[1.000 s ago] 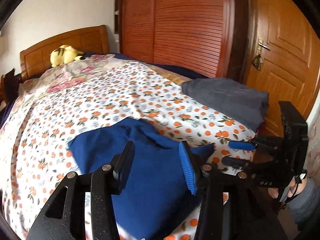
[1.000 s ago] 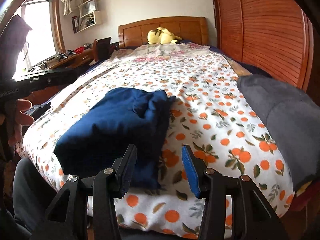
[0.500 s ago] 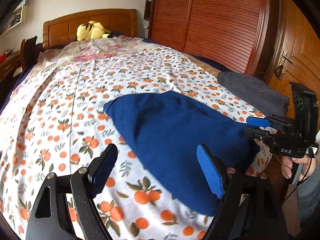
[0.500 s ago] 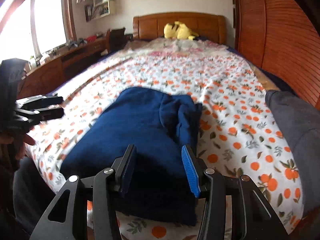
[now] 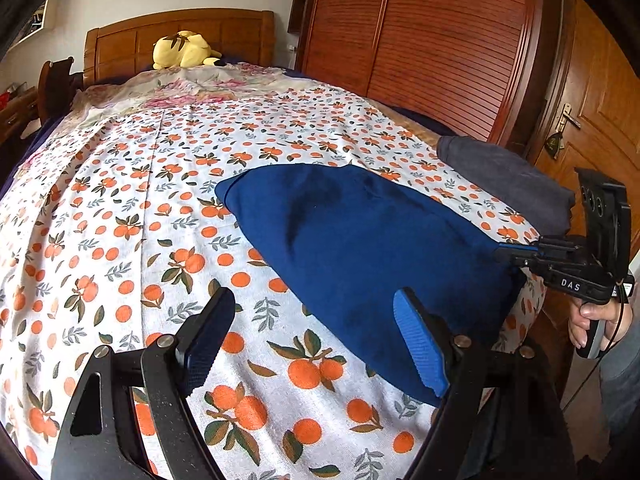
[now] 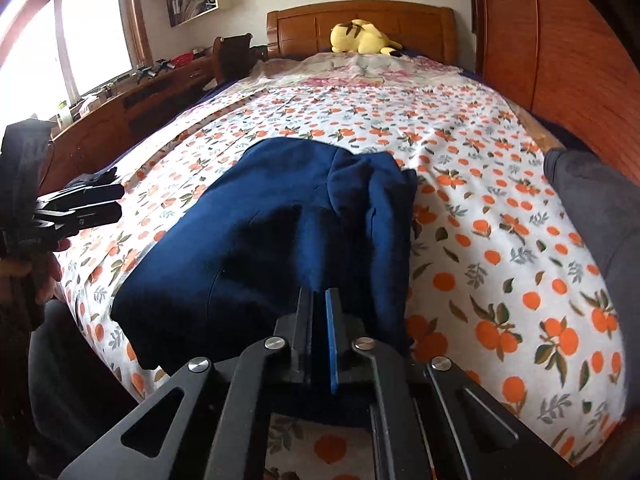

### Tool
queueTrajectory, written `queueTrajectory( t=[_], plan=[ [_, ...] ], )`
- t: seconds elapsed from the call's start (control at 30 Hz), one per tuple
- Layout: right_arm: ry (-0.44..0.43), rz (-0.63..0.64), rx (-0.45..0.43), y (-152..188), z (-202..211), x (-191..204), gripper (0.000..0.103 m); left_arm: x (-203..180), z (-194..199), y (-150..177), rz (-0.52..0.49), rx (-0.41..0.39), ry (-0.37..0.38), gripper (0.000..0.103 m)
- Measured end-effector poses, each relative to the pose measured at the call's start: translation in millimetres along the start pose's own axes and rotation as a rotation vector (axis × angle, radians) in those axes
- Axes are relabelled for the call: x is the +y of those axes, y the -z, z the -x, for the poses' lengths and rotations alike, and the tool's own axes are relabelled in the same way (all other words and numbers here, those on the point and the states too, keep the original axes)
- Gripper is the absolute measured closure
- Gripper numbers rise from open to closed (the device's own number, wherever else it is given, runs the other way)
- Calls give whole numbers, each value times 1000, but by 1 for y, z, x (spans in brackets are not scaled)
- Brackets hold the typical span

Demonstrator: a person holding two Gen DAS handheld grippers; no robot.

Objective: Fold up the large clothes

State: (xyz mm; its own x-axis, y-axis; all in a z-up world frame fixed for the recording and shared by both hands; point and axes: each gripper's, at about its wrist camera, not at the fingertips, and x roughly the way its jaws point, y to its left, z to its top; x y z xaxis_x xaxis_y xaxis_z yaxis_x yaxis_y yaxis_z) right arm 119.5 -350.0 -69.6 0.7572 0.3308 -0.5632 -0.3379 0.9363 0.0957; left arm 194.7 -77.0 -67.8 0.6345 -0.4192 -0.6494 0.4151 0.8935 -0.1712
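Note:
A folded dark blue garment point(image 5: 360, 240) lies on the orange-print bed sheet point(image 5: 120, 208) near the bed's foot. My left gripper point(image 5: 314, 300) hangs open over the sheet at the garment's near left edge, its right pad above the cloth and nothing between the jaws. My right gripper point(image 6: 320, 294) is shut over the garment's point(image 6: 260, 240) near edge. From the left wrist view, the right gripper point(image 5: 502, 251) has its tips pinched on the garment's right corner. The left gripper point(image 6: 80, 208) shows at the far left in the right wrist view.
A folded grey garment point(image 5: 504, 180) lies at the bed's right edge. A yellow plush toy point(image 5: 182, 50) sits by the wooden headboard point(image 5: 180, 36). A wooden wardrobe point(image 5: 420, 40) and a door point(image 5: 592, 112) stand to the right, a desk point(image 6: 132, 100) to the left.
My left gripper opened wider and swung off the blue garment to its left edge, lower over the sheet. My right gripper moved over the garment's near edge and closed from half open.

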Motion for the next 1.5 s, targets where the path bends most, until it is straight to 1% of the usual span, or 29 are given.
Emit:
queueTrajectory(
  t=[0.17,0.27,0.33,0.4,0.57,0.73,0.8,0.9,0.97,1.07,1.13,1.2,1.27,1.3,1.43,1.5],
  plan=[
    [41,44,-71,-8,28,4,100,-4,5,0,-4,-13,16,21],
    [77,80,-86,-6,39,8,100,-7,9,1,-11,-17,31,21],
    [108,80,-83,-3,41,6,100,-9,11,2,-19,-21,36,21],
    [130,63,-79,5,40,3,100,-10,12,2,-23,-22,37,21],
    [105,-35,-27,18,17,-6,100,-6,0,-3,-40,1,33,21],
    [113,-82,-30,18,11,-5,99,5,-24,-18,-67,35,34,21],
    [140,-90,-30,17,9,-4,94,13,-38,-24,-68,55,27,21],
    [182,-100,-52,14,10,-1,90,26,-62,-36,-60,86,32,21],
    [208,-105,-79,13,17,2,88,37,-83,-45,-56,124,40,21],
    [214,-122,-86,17,25,2,85,49,-104,-54,-76,150,27,21],
    [200,-142,-75,20,27,-2,82,55,-120,-63,-96,170,-1,21],
    [207,-138,-61,23,29,-5,79,60,-129,-69,-103,180,-23,21],
    [226,-127,-58,27,30,-7,66,67,-140,-76,-95,192,-32,21],
    [227,-130,-55,26,27,-9,62,69,-145,-79,-92,198,-35,21],
    [207,-156,-32,32,15,-14,55,75,-162,-88,-86,208,-53,21],
    [212,-161,-19,33,8,-15,48,81,-172,-91,-70,219,-56,21]
  ],
)
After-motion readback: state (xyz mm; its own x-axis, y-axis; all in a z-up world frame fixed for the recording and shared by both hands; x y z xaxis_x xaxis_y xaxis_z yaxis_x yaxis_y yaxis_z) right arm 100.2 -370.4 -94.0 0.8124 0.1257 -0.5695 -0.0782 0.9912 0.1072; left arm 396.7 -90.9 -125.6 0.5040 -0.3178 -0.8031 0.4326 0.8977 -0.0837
